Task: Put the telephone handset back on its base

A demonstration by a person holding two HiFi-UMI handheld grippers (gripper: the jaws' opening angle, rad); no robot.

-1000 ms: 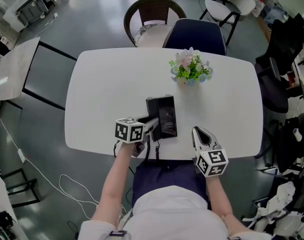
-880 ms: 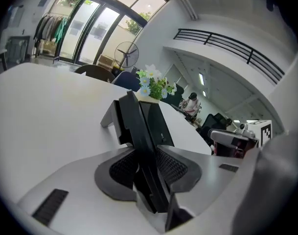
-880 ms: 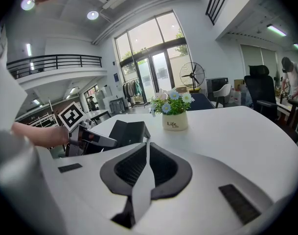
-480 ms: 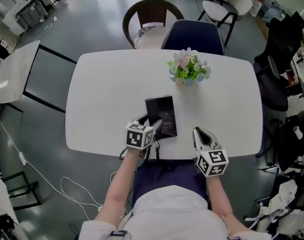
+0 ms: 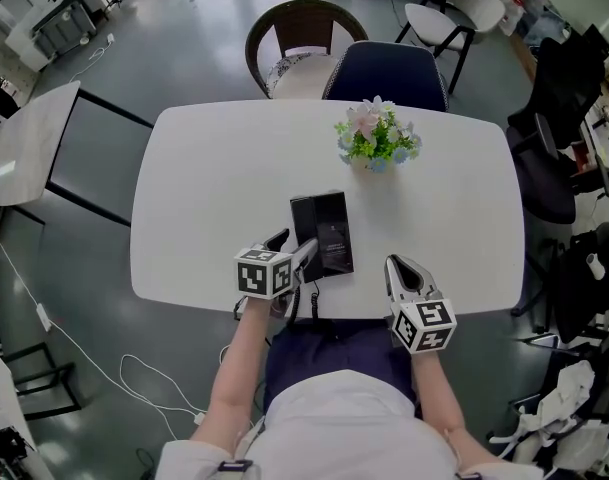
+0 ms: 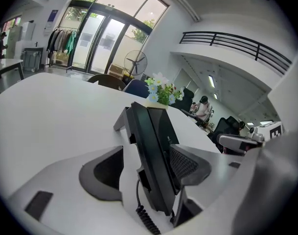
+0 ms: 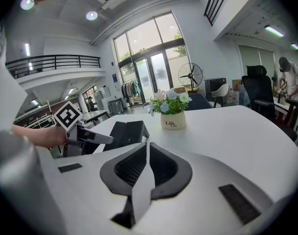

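Observation:
A black telephone sits on the white table (image 5: 204, 178) close to its near edge, and its handset (image 5: 304, 230) lies in the cradle along the left side of the base (image 5: 336, 230). My left gripper (image 5: 294, 246) is at the handset's near end. In the left gripper view the handset (image 6: 149, 146) runs between the two pads, and the jaws are opening, spread wide and not pressing on it. The left gripper (image 6: 146, 151) holds nothing. A coiled cord (image 6: 147, 220) hangs from the handset's near end. My right gripper (image 5: 398, 268) rests to the right of the phone, shut and empty (image 7: 147, 148).
A pot of flowers (image 5: 377, 138) stands on the table behind the phone, also seen as the flower pot (image 7: 171, 117). Two chairs (image 5: 384, 68) are pushed in at the far side. Office chairs and clutter fill the floor at the right (image 5: 569, 118).
The left gripper's jaws have spread from nearly closed on the handset to wide open, letting it go. The gripper has shifted slightly at the phone's near left corner. The right gripper has not moved.

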